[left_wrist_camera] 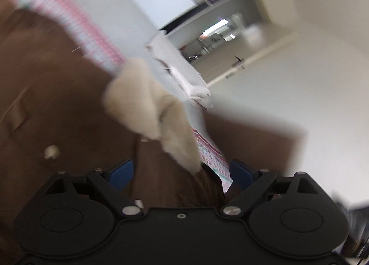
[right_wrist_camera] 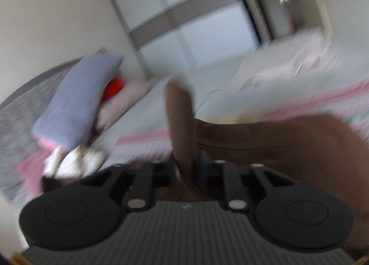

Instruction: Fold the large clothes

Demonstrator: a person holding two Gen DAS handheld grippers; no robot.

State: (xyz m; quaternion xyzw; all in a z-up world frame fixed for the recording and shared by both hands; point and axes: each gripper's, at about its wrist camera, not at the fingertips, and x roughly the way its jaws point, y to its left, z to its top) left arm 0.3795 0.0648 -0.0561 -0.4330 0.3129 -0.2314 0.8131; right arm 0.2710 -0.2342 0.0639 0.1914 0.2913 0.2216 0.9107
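Left gripper (left_wrist_camera: 182, 172) body: matte black, two round discs, angular linkage arms
Left fingers (left_wrist_camera: 122, 171): blue pads
Pivots: silver round pins, one small centre screw
Right gripper (right_wrist_camera: 188, 163) body: black, ribbed grey top plate, silver pins

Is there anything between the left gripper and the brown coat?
Nothing visible. The left gripper is open right over the brown coat, whose pale fleece collar lies just ahead of the fingers.

The coat (left_wrist_camera: 57, 94) is matt brown cloth with a fluffy cream collar (left_wrist_camera: 143, 103); the bedsheet (left_wrist_camera: 92, 31) looks woven. The left gripper (left_wrist_camera: 182, 172) is matt black plastic with smooth blue pads (left_wrist_camera: 122, 172).
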